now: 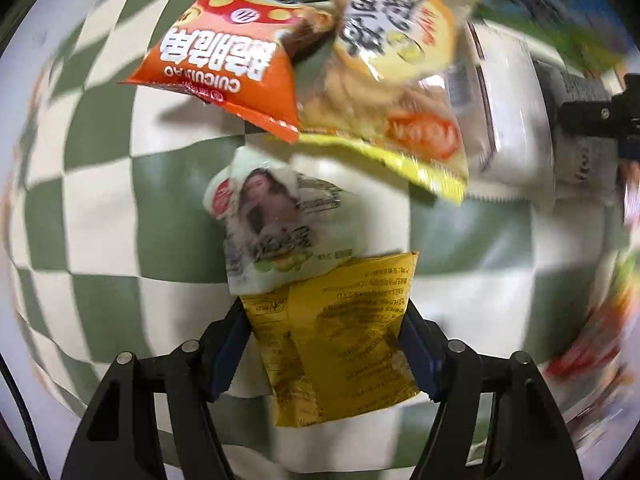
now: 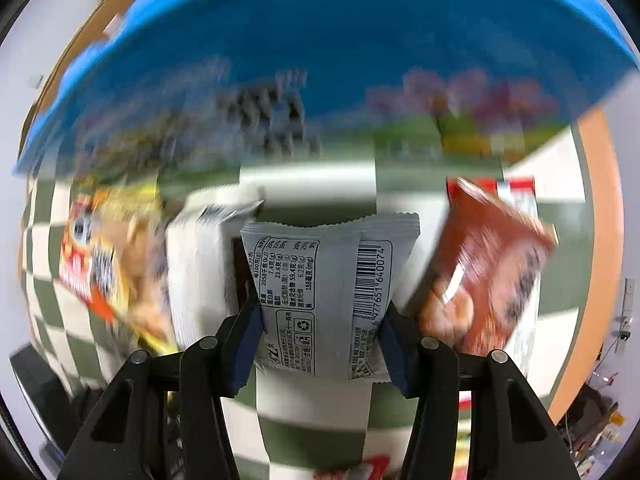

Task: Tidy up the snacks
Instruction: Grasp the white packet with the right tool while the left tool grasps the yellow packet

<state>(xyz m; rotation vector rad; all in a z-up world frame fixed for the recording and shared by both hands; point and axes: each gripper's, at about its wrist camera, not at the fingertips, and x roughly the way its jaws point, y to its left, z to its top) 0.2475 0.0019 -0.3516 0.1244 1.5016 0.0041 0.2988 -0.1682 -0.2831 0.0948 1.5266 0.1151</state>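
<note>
My left gripper [image 1: 326, 344] is shut on a yellow snack packet [image 1: 340, 340], held above the green and white checked cloth [image 1: 100, 208]. A white packet with a face on it [image 1: 276, 232] lies just ahead of it. Farther off lie an orange packet [image 1: 228, 60] and a yellow chips bag [image 1: 396, 80]. My right gripper [image 2: 320, 340] is shut on a grey snack packet [image 2: 328, 280], its barcode side facing the camera. A brown-red packet [image 2: 496, 272] lies to its right and an orange-yellow packet [image 2: 108, 256] to its left, both blurred.
A white packet [image 1: 512, 112] and the other gripper's dark body [image 1: 600, 112] sit at the right of the left wrist view. A blue backdrop with painted trees [image 2: 340, 60] stands behind the table. A white packet [image 2: 196, 272] lies left of the grey one.
</note>
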